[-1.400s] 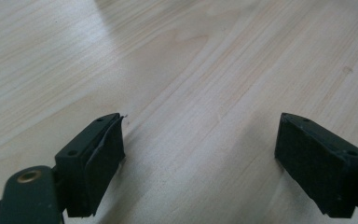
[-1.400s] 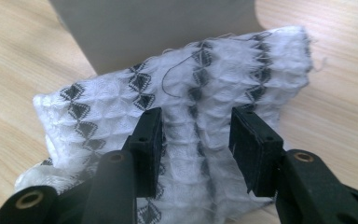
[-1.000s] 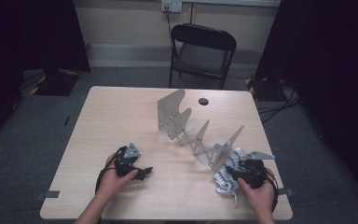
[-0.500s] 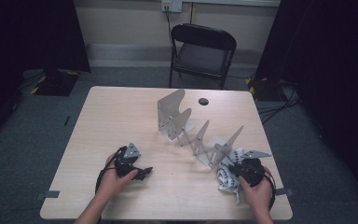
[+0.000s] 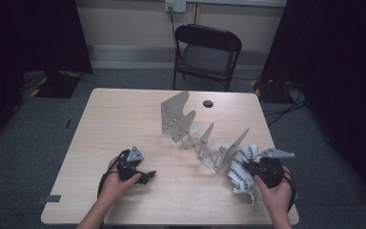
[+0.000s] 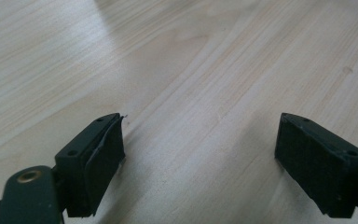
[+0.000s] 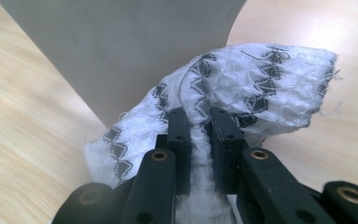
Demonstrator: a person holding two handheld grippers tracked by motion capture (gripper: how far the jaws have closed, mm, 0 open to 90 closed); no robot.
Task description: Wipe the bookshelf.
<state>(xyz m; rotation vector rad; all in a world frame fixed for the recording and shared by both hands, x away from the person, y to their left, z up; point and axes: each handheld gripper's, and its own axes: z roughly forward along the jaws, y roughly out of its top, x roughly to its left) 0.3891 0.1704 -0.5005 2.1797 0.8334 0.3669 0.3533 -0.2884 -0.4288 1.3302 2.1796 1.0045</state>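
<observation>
Now right hand (image 5: 277,191), cloth (image 7: 242,88) pinched.

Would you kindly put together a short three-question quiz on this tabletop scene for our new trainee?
1. True or false: the right gripper is shut on the patterned white cloth.
2. What lies between the open jaws of the left gripper? A) a cloth B) bare table C) a metal plate
3. Which object stands in the middle of the table, between the cloth and the black round item?

Key:
1. True; the cloth is pinched between the jaws.
2. B; wood grain alone lies between the jaws.
3. The grey metal rack with upright dividers, running diagonally across the table.
</observation>
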